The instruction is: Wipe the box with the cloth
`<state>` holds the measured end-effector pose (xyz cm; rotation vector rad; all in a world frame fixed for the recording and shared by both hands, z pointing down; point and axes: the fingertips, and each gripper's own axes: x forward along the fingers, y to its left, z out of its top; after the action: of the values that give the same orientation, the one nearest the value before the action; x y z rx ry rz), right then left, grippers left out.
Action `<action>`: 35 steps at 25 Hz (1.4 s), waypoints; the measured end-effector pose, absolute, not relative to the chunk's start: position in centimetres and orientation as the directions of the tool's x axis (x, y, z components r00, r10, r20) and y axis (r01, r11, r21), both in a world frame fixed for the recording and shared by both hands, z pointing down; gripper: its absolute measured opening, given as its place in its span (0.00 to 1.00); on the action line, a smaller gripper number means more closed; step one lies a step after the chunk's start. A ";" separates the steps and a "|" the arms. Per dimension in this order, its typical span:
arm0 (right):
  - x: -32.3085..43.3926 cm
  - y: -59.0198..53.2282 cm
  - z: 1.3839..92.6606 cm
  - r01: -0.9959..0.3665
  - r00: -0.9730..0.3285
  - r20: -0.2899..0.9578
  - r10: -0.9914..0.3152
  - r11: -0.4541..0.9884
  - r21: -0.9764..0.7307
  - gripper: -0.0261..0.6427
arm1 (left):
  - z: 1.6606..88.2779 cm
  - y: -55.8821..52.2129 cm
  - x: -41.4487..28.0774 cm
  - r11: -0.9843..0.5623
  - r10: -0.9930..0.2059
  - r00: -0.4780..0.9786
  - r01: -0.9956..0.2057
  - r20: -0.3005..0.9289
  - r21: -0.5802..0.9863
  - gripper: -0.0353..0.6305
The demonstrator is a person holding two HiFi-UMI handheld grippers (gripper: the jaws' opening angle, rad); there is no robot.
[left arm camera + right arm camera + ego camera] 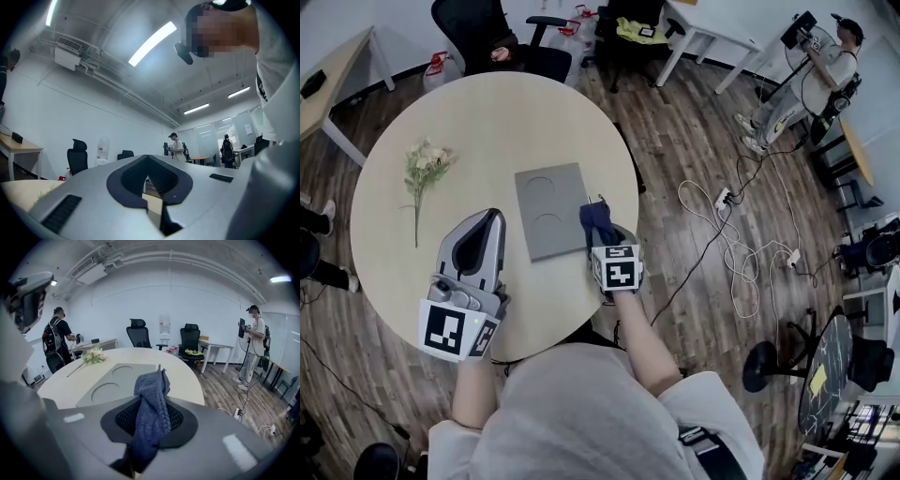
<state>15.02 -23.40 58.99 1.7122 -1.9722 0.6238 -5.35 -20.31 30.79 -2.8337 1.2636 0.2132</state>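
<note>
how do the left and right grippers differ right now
The right gripper is shut on a blue cloth; the left gripper is shut with nothing between its jaws. The right gripper is at the right edge of the grey box; the left gripper is over bare round table, left of the box. Both carry a marker cube and point away from the person.

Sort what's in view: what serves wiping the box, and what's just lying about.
For the job:
- cloth, clamped in the right gripper
- box, flat on the table

Lying about:
- flowers, on the table, apart from the box
- left gripper, shut, empty
- chair and cables, off the table
</note>
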 end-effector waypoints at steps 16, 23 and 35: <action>15.0 -21.3 46.0 -0.987 -0.158 0.300 -0.941 0.162 -0.014 0.17 | 29.6 -20.2 -5.3 -0.674 -0.730 0.668 -0.739 -0.144 -0.012 0.06; 14.7 -19.7 41.4 -0.988 -0.152 0.198 -0.968 0.155 0.000 0.17 | 28.8 -19.7 -5.8 -0.677 -0.725 0.670 -0.736 -0.159 -0.018 0.06; 14.2 -16.6 34.1 -0.990 -0.117 0.029 -0.993 0.119 0.072 0.17 | 27.2 -18.3 -6.5 -0.692 -0.705 0.683 -0.721 -0.192 -0.024 0.06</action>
<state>14.15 -16.62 34.13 2.0398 -2.2964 -0.0527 -6.48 -18.34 27.19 -2.7920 1.1865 0.2557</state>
